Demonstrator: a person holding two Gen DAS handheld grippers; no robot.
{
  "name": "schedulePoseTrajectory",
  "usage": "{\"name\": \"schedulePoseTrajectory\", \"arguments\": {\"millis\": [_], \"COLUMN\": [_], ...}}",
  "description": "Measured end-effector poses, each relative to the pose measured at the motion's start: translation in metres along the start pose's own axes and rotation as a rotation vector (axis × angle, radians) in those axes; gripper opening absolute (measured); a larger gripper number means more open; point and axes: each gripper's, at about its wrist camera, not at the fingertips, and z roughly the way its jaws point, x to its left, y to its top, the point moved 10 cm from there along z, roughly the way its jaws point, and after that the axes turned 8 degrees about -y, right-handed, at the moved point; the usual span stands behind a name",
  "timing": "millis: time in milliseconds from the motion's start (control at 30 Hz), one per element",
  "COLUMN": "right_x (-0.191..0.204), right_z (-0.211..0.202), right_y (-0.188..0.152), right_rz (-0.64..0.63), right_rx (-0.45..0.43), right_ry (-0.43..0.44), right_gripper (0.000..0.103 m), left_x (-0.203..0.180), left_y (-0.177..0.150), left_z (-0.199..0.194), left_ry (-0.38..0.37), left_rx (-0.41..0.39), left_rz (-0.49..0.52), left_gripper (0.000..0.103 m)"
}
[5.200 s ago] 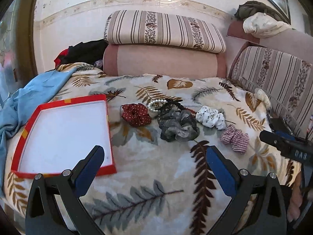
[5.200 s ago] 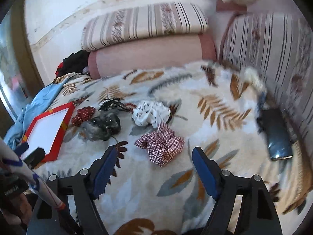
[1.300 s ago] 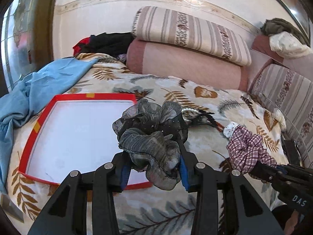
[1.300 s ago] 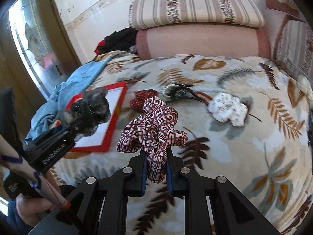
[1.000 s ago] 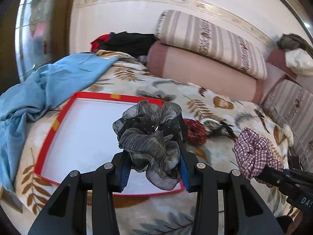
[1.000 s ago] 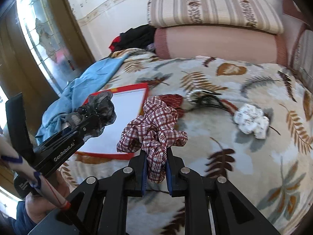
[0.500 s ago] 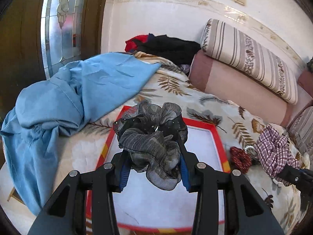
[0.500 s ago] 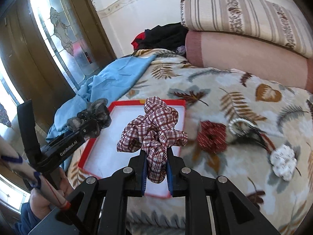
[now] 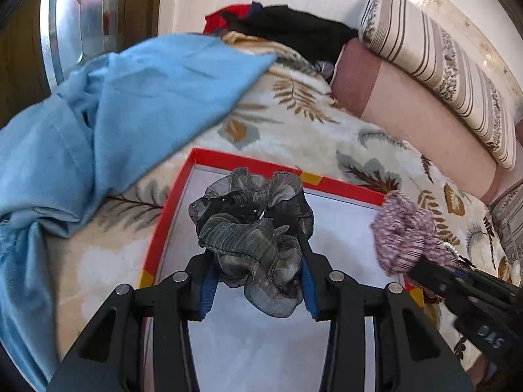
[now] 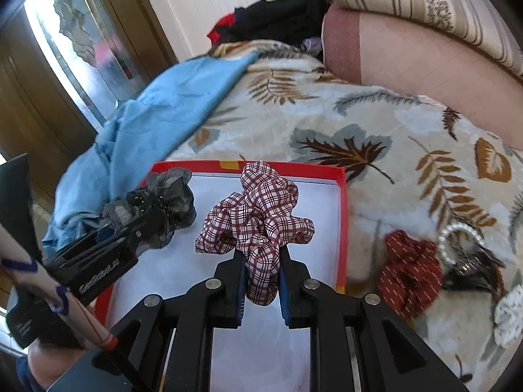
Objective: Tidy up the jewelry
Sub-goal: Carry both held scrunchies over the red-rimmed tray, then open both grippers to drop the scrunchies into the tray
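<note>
Risk noted: soft fabric may cling to the pads on release, or drop onto the red rim and roll off the tray. The left gripper is clenched on the grey scrunchie, the right gripper on the plaid scrunchie; both bunch upward between the fingers, above the white tray floor.

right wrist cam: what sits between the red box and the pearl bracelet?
In the right wrist view, a dark red dotted scrunchie lies on the leaf-print blanket between the red box and pearl bracelet.
</note>
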Motion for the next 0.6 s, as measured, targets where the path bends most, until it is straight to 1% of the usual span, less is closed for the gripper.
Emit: {"name": "schedulePoseTrajectory", "arguments": {"millis": [133,200,300,400,467,500,533,600], "right_x": [0.001,0.001,0.002,0.001,-0.001,-0.001,-0.002,-0.004], "right_z": [0.025,0.033,0.044,0.050,0.052,0.051,0.051,0.046], "right_y": [0.007,0.010,0.012,0.011,0.010,0.010,0.010,0.010], "right_rz": [0.036,0.039,0.036,0.032,0.033,0.037,0.041,0.049], "right_rx": [0.032,0.035,0.044,0.048,0.054,0.055,0.054,0.046], "right_ry": [0.017,0.010,0.000,-0.011,-0.016,-0.013,-0.010,0.002], "right_gripper": [0.019,0.019,0.021,0.021,0.032,0.043,0.053,0.056], "left_x": [0.000,0.002,0.004,0.006,0.006,0.007,0.007,0.008], "left_y": [0.000,0.000,-0.002,-0.003,-0.002,-0.002,-0.002,-0.003], "left_z": [0.011,0.015,0.021,0.024,0.025,0.024,0.023,0.020], "left_ry": [-0.001,-0.003,0.000,0.000,-0.002,-0.003,-0.003,-0.006], "left_rx": [0.014,0.018,0.025,0.025,0.021,0.018,0.015,0.012], "left_rz": [-0.002,-0.004,-0.012,-0.013,-0.012,-0.015,-0.018,-0.022], "left_gripper": [0.041,0.041,0.045,0.052,0.057,0.063,0.066,0.066]}}
